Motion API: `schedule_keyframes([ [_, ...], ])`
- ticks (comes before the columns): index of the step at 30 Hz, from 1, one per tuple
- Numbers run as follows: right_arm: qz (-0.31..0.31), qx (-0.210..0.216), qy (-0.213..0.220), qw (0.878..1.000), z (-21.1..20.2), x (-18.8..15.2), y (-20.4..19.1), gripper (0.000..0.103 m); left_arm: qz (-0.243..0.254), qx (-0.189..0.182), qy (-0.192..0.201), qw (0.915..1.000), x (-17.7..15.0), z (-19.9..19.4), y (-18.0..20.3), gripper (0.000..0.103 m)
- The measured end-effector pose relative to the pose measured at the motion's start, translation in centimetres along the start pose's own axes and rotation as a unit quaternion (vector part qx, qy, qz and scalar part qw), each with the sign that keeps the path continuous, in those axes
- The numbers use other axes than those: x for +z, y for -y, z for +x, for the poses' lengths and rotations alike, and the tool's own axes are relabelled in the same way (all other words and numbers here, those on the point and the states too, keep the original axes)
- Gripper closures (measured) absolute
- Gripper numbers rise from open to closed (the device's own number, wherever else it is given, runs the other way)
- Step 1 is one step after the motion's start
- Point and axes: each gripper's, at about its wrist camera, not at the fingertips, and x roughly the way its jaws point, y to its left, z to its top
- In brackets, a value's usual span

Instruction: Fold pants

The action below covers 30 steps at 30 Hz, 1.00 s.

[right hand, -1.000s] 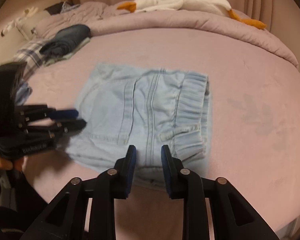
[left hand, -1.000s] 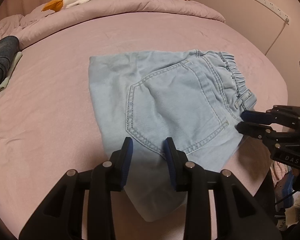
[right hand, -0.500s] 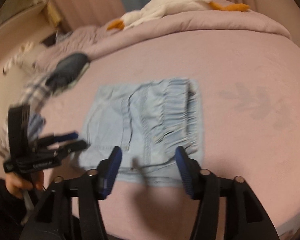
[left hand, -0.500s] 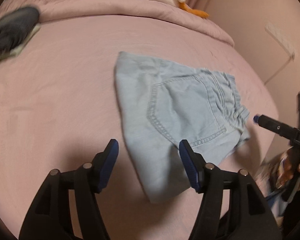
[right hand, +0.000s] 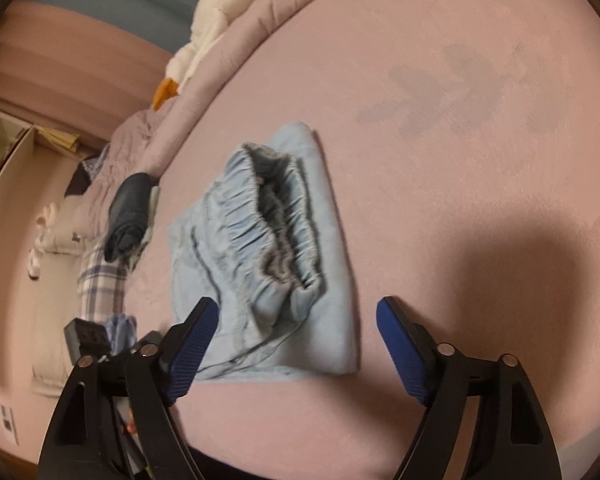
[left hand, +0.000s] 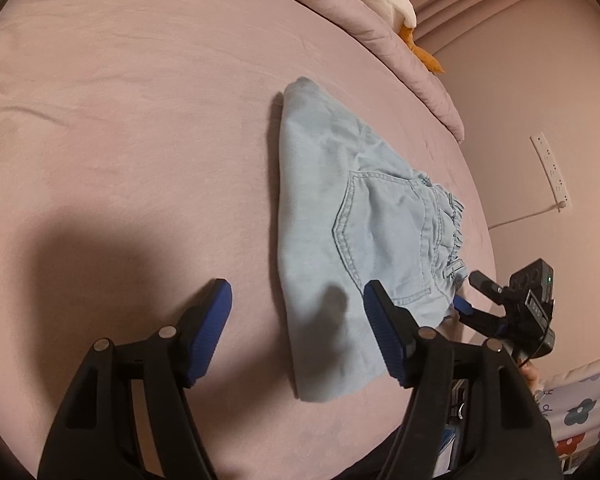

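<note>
1. The folded light-blue pants (left hand: 352, 240) lie flat on the pink bed (left hand: 140, 120), near its front edge, with the elastic waistband (right hand: 276, 224) bunched on top of the fold and a back pocket facing up.
2. The left gripper (left hand: 298, 300) hangs above the bed with its fingers (left hand: 212, 320) wide apart and opening; the pants' near edge shows in the gap, but neither pad presses on the cloth.
3. The right gripper (right hand: 298, 316) also has fingers (right hand: 400, 344) spread wide and opening, holding nothing; the pants lie below and beyond the gap.
4. A dark folded garment (right hand: 130, 212) rests on plaid cloth (right hand: 100, 280) at the bed's far side.
5. A white plush goose (right hand: 216, 24) lies on the rolled duvet (left hand: 400, 52).
6. No container is visible with contents I can tell.
</note>
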Motion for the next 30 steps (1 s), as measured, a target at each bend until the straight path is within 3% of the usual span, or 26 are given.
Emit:
schedule_keyframes([
  [14, -0.044, 0.027, -0.043, 0.998, 2.9, 2.9, -1.5, 0.020, 0.051, -0.007, -0.023, 0.9984, 1.6, 2.4, 1.2, 0.032],
  [30, -0.102, 0.024, -0.063, 0.992, 5.4, 4.5, -3.2, 0.020, 0.098, -0.009, -0.031, 0.9946, 2.7, 4.8, 2.9, 0.027],
])
